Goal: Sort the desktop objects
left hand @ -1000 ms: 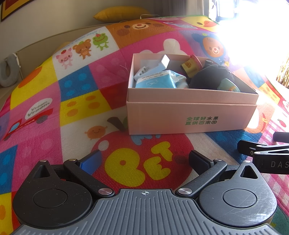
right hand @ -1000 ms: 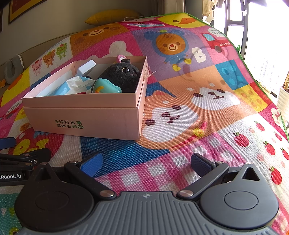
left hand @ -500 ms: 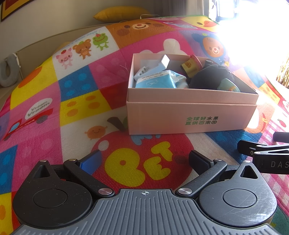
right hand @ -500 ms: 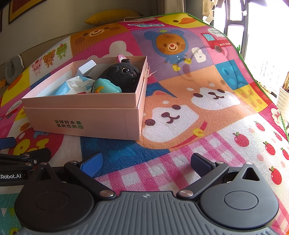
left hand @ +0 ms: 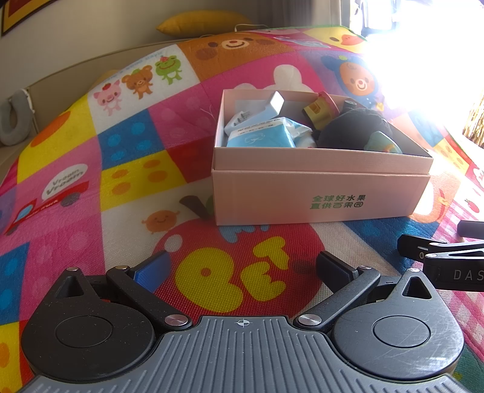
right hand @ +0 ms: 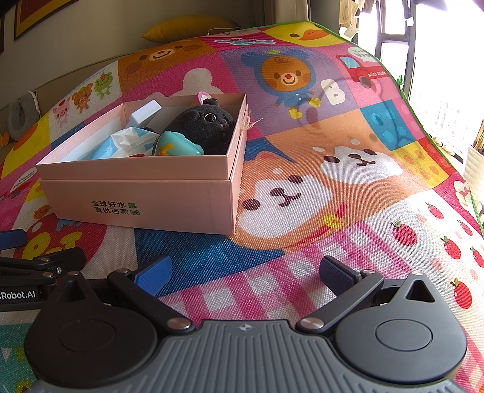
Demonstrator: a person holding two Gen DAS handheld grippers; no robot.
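Observation:
A pink cardboard box [left hand: 320, 193] with green print stands on the colourful play mat; it also shows in the right wrist view [right hand: 142, 196]. Inside lie a black plush toy [right hand: 201, 125], a teal toy [right hand: 177, 146], a blue tissue pack [left hand: 260, 137], a white and blue box [left hand: 266, 107] and a brown and gold item [left hand: 317, 112]. My left gripper [left hand: 242, 269] is open and empty, low over the mat in front of the box. My right gripper [right hand: 245, 272] is open and empty, to the right of the left one and in front of the box's right corner.
The play mat [right hand: 348, 181] covers the whole surface. A yellow cushion [left hand: 202, 22] lies at its far edge by the wall. A grey ring-shaped object [left hand: 13, 118] sits at the far left. Bright window light is on the right.

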